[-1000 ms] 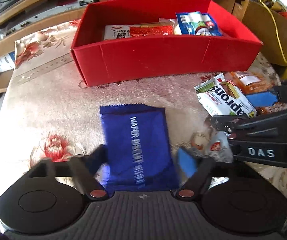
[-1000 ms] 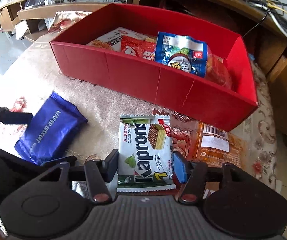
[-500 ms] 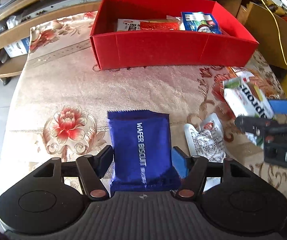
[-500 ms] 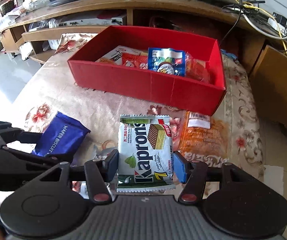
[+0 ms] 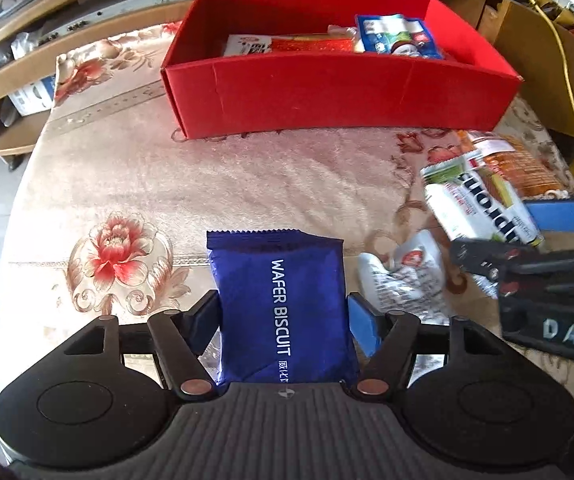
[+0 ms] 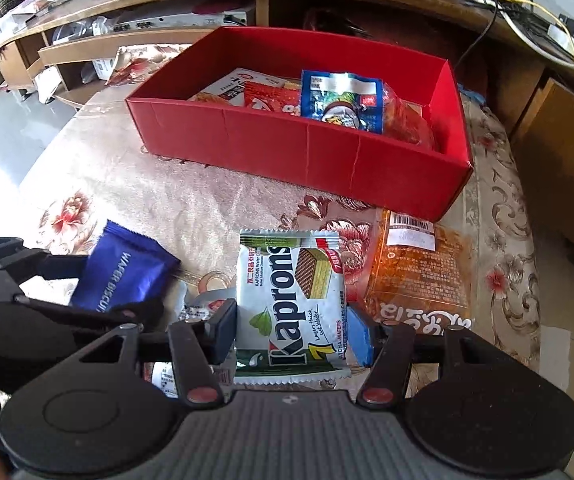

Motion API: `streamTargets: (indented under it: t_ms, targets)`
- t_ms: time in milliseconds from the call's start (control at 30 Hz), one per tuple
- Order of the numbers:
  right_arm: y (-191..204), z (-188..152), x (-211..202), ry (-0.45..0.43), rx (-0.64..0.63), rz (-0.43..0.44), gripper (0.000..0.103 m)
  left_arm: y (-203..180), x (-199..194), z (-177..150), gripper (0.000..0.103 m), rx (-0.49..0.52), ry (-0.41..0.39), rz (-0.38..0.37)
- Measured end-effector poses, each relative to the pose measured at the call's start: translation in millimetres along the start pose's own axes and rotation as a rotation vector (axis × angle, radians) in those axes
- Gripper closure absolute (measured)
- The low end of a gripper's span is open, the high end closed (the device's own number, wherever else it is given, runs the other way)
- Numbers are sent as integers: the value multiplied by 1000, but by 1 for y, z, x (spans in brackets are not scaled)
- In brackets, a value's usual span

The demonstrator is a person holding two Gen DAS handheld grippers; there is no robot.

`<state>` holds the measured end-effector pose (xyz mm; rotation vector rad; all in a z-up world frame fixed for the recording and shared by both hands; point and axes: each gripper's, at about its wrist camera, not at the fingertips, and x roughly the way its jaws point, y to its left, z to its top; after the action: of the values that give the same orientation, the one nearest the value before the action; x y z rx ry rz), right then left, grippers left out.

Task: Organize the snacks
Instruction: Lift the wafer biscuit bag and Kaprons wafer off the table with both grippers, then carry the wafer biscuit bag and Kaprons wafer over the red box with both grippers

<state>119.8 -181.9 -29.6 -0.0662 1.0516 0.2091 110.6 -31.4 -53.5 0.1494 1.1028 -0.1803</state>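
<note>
My left gripper [image 5: 283, 320] is shut on a blue wafer biscuit packet [image 5: 281, 304] and holds it above the tablecloth; the packet also shows in the right wrist view [image 6: 121, 270]. My right gripper [image 6: 293, 330] is shut on a white and green Kaprons wafer packet [image 6: 291, 300], lifted off the table, also seen in the left wrist view [image 5: 483, 208]. A red box [image 5: 327, 92] [image 6: 299, 152] stands at the back of the table and holds several snack packets.
An orange snack bag [image 6: 419, 276] lies on the floral tablecloth [image 5: 247, 184] in front of the box's right end. A crumpled white wrapper [image 5: 403, 276] lies between the grippers. Wooden shelves [image 6: 127, 40] and cables stand behind the table.
Both grippers have risen and pulled back from the table with their packets, so the red box looks farther away. The Kaprons packet has left the cloth.
</note>
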Motion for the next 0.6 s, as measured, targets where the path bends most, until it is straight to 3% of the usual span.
streamTargets:
  t_ms: [400, 600]
  targets:
    - [-10, -15, -41, -94, 92, -6, 41, -3, -46, 9, 30, -37, -112, -58]
    - [-8, 12, -59, -138, 102, -49, 41, 8, -60, 35, 30, -71, -189, -74]
